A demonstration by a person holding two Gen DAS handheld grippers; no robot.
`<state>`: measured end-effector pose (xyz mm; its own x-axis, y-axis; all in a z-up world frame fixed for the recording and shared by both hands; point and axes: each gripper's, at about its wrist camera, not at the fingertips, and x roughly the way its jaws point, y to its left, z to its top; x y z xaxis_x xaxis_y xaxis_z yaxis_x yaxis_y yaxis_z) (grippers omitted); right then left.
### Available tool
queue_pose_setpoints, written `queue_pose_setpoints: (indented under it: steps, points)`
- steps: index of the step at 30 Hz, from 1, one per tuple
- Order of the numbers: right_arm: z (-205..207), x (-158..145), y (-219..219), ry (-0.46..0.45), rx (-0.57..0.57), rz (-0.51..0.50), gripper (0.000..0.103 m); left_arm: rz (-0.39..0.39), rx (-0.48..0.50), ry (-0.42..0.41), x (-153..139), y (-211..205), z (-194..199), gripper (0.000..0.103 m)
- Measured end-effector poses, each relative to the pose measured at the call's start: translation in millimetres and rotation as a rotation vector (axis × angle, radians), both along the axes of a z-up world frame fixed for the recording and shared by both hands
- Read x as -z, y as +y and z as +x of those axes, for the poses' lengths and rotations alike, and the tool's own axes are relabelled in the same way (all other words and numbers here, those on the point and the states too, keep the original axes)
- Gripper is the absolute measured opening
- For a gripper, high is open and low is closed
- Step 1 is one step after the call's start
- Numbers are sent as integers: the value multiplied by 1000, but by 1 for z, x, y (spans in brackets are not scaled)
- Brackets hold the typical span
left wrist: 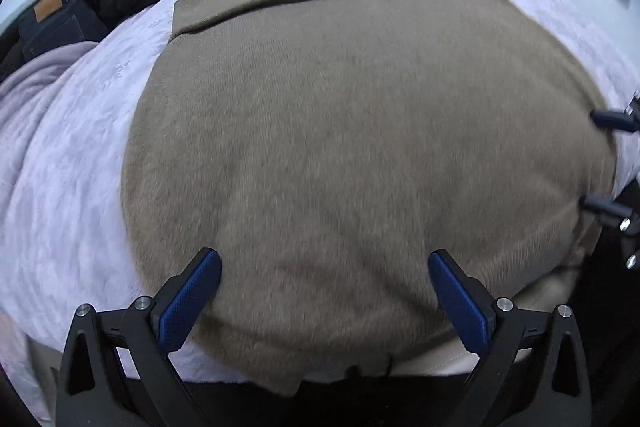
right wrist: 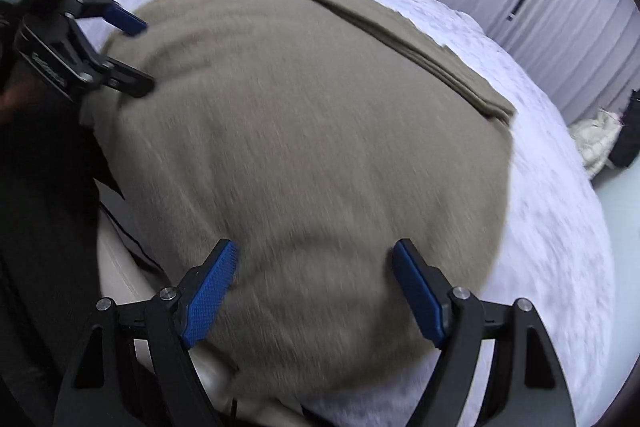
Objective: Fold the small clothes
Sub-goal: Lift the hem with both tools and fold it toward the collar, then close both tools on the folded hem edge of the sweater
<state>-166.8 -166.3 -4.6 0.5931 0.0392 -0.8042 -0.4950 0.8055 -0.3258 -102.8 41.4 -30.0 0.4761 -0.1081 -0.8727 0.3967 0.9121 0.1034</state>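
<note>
Both grippers, left gripper (left wrist: pixel 324 267) and right gripper (right wrist: pixel 314 259), hover with fingers apart over the taupe sweater (left wrist: pixel 360 147); no legible writing.

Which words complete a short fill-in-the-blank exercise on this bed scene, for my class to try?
1. The brown garment lies spread on a bed cover coloured ____.
2. The left gripper has its jaws ____.
3. Both grippers' pads are coloured ____.
4. The right gripper holds ____.

Missing words: lilac; open; blue; nothing
</note>
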Motion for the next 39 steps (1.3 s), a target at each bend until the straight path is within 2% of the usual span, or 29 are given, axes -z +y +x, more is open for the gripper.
queue_pose_setpoints:
  steps: [2,3,4,5,6,8,10,11,13,14,16,19,22,23,24,25,28,30,33,36,39]
  points:
    - [-7,0,7,6,22,-50,83,23,-3,-35,-9,3,-13,103]
    - [-10,0,14,9,7,-118,83,20,-9,-73,-18,8,-20,103]
    - [-15,-2,20,-14,-19,-185,83,2,-20,-110,-27,13,-26,103]
    - [-21,-8,24,-58,-36,-211,83,-22,-26,-126,-32,16,-27,103]
    - [-25,-18,27,-93,-49,-194,83,-52,-30,-132,-37,17,-25,103]
    - [-22,-38,30,-101,-65,-73,83,-77,-41,-135,-43,10,-13,103]
    - [-10,-45,37,-102,-47,5,83,-81,-41,-140,-45,-4,3,103]
    - [-3,-45,42,-100,-35,21,83,-57,-48,-146,-42,-10,9,103]
    - [12,-37,51,-74,-12,34,83,63,-74,-139,-25,-14,22,103]
    - [17,-29,54,-51,-3,25,83,87,-79,-125,-15,-10,22,103]
    - [20,-12,51,-5,14,-18,83,15,-74,-111,-12,10,10,103]
    - [6,-7,33,-11,-11,2,83,-1,-69,-69,0,34,-4,103]
    - [-10,-2,13,-10,-19,-54,83,194,-84,-27,31,46,-10,103]
    - [-14,0,9,-13,-26,-77,83,232,-97,4,43,53,-10,103]
    - [-17,1,6,-15,-32,-97,83,239,-112,22,48,60,-12,103]
    - [-20,3,2,-16,-35,-113,83,219,-118,19,45,65,-15,103]
    - [-29,-1,-4,-31,-14,-137,83,155,-115,-68,17,68,-28,103]
    - [-32,-11,-3,-35,9,-101,83,92,-86,-118,-6,58,-34,103]
    - [-24,-29,11,-87,-4,-31,83,47,-46,-188,-30,27,-30,103]
    - [-15,-32,29,-128,-3,-22,83,75,-21,-195,-27,-7,-14,103]
    - [-1,-18,32,-103,4,-56,83,79,-22,-161,-12,-18,-5,103]
